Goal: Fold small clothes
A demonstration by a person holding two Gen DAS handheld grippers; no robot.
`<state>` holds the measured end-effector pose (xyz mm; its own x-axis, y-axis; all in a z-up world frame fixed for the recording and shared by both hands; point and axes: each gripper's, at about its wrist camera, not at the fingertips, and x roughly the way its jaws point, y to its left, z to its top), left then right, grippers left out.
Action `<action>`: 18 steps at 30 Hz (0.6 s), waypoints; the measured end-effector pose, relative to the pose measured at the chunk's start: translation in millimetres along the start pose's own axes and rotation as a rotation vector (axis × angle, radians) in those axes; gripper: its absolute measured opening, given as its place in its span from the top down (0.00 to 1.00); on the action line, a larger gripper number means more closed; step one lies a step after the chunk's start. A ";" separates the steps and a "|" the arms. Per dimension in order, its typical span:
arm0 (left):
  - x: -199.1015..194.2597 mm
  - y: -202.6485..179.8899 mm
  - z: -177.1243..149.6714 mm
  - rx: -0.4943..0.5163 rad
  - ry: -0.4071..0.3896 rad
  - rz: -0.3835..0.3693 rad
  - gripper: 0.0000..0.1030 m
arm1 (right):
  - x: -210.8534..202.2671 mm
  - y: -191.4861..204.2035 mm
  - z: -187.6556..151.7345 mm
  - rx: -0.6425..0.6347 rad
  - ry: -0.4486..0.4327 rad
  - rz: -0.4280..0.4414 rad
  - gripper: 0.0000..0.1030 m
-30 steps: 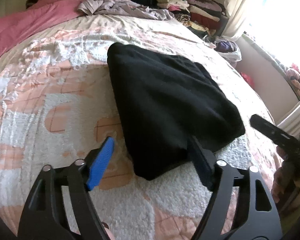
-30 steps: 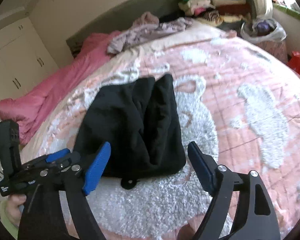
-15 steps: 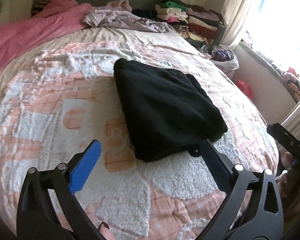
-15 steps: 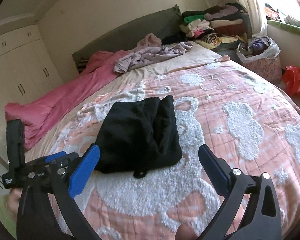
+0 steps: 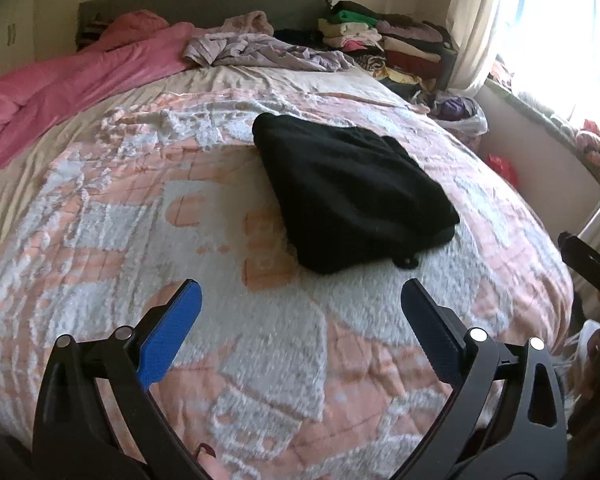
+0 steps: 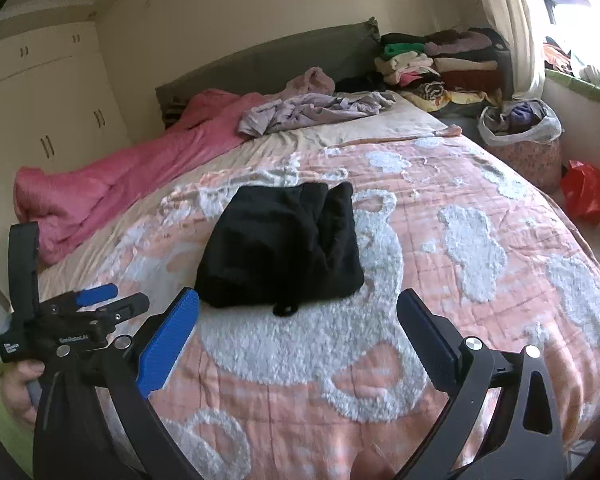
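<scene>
A folded black garment (image 5: 348, 196) lies flat on the pink and white bedspread (image 5: 140, 216), also in the right wrist view (image 6: 284, 244). A small black loop (image 6: 286, 309) sticks out at its near edge. My left gripper (image 5: 300, 300) is open and empty, held above the bed short of the garment. My right gripper (image 6: 298, 312) is open and empty, near the garment's front edge. The left gripper's body shows at the left of the right wrist view (image 6: 60, 320). Part of the right gripper shows at the right edge of the left wrist view (image 5: 592, 268).
A pink blanket (image 5: 72, 76) lies along the bed's far left. A crumpled lilac garment (image 5: 268, 50) lies near the headboard. Stacked folded clothes (image 5: 380, 40) sit at the far right corner. A bag of clothes (image 6: 520, 136) and a red bag (image 6: 586, 196) stand on the floor.
Both grippers have pulled back and up from the black garment. The left jaws, which straddled its near edge, now hang clear of it. The garment stays folded in place.
</scene>
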<state>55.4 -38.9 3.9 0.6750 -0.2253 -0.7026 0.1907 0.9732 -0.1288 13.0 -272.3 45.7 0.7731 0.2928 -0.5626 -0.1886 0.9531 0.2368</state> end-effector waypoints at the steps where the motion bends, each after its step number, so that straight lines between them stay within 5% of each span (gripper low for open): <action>1: -1.6 0.2 -3.8 0.003 -0.001 0.004 0.09 | -1.3 2.0 -3.6 -0.008 0.000 -0.003 0.04; 18: 9.5 -0.9 -49.6 -0.019 0.035 0.030 0.09 | 21.1 17.9 -46.9 -0.059 0.051 -0.089 0.04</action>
<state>26.3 -39.6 -37.4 0.6546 -0.1940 -0.7307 0.1567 0.9803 -0.1199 -2.5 -245.5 0.9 0.7568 0.2089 -0.6193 -0.1570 0.9779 0.1380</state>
